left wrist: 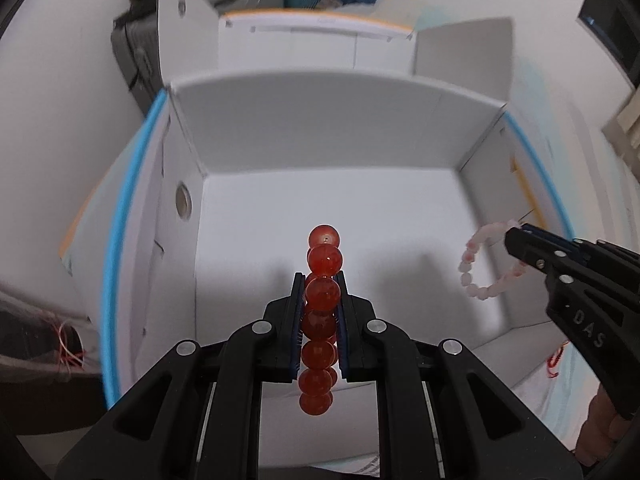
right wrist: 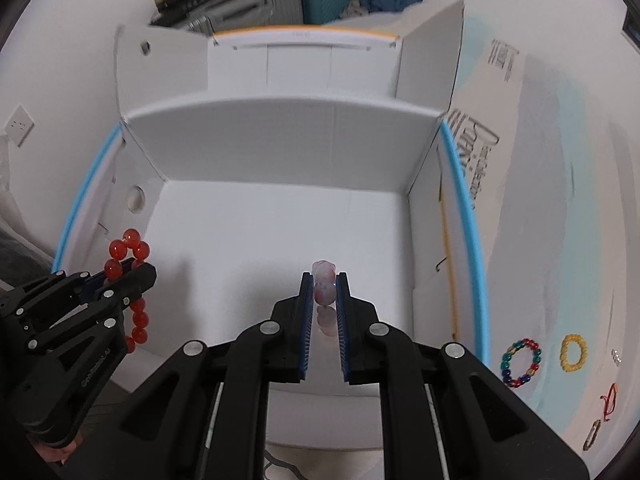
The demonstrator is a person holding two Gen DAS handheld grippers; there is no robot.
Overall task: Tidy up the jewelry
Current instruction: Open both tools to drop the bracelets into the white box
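Note:
My left gripper (left wrist: 320, 284) is shut on a red bead bracelet (left wrist: 323, 258), which stands edge-on between the blue pads above the open white cardboard box (left wrist: 320, 136). In the right wrist view the same red bead bracelet (right wrist: 136, 280) hangs from the left gripper (right wrist: 136, 270) over the box's left side. My right gripper (right wrist: 324, 280) is shut on a pale pink bead bracelet (right wrist: 323, 272). From the left wrist view the pink bracelet (left wrist: 480, 280) dangles as a ring from the right gripper (left wrist: 516, 240) over the right part of the box. The box floor (right wrist: 260, 232) is bare.
On the pale blue mat right of the box lie a multicoloured bead bracelet (right wrist: 520, 363), a yellow bead bracelet (right wrist: 573, 353), a red string piece (right wrist: 610, 400) and a small clasp-like item (right wrist: 591, 434). Upright box flaps (right wrist: 296, 64) rise behind. Suitcases (right wrist: 240, 8) stand beyond.

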